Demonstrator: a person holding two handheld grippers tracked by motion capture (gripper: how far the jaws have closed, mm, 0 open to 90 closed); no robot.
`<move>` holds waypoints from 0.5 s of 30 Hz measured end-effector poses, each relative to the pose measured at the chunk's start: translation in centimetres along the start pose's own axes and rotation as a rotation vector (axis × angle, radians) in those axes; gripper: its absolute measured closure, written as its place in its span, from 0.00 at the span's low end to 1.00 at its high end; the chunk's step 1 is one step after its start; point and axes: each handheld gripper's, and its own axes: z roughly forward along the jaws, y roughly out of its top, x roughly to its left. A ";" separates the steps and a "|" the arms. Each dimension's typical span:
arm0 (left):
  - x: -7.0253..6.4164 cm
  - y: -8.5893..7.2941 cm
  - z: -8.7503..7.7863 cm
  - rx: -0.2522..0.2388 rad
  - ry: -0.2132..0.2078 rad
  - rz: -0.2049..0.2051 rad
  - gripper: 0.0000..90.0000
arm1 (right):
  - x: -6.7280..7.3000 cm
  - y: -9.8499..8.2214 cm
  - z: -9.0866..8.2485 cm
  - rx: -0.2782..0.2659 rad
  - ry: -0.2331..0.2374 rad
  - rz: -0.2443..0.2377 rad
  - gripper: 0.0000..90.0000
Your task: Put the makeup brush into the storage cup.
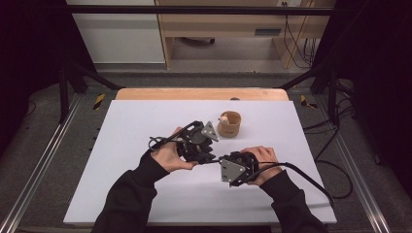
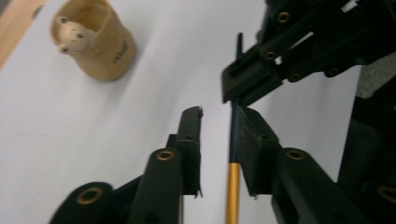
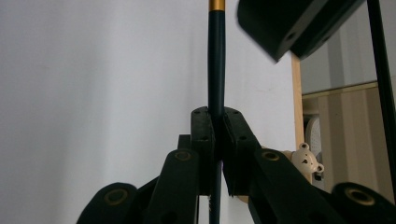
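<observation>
Work in hand: a dark pen (image 3: pixel 215 60) with a gold band is passing between the two tools above the white table (image 1: pixel 145 116); I judge it a handover or a pull-apart of the pen, about midway.
Done so far: the pen is off the table and gripped at one end.
Left to do: likely carrying the pen to the tan bear cup (image 1: pixel 229 124), which stands upright beyond the tools; no pen stands in it as far as the high view lets me tell.
Left tool (image 2: pixel 219 121): jaws parted a little, the pen running up the gap close against one pad; the other pad stands clear, so it has no clamp on it.
Left hand (image 1: pixel 167 155): comes in from the lower left, tool angled toward the right tool, near the cup.
Pen location: held in the air between the tools, its dark end toward the right tool, gold section toward the left one.
Right tool (image 3: pixel 215 140): jaws squeezed tight on the pen's dark barrel.
Right hand (image 1: pixel 260 162): low over the table's near half, tool pointing left at the other.
</observation>
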 end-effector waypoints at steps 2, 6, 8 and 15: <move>0.4 -0.5 -0.5 -0.023 0.020 -0.016 0.74 | 0.0 0.0 0.0 -0.002 0.002 0.003 0.94; 1.5 -2.0 -1.5 -0.083 0.072 -0.067 0.62 | 0.1 0.0 0.0 -0.009 0.015 0.033 0.94; 2.0 -2.9 -2.0 -0.124 0.116 -0.102 0.55 | 0.1 -0.1 0.0 -0.016 0.020 0.046 0.93; 3.0 -5.6 -2.8 -0.234 0.198 -0.214 0.43 | 0.2 -0.2 0.1 -0.043 0.057 0.105 0.93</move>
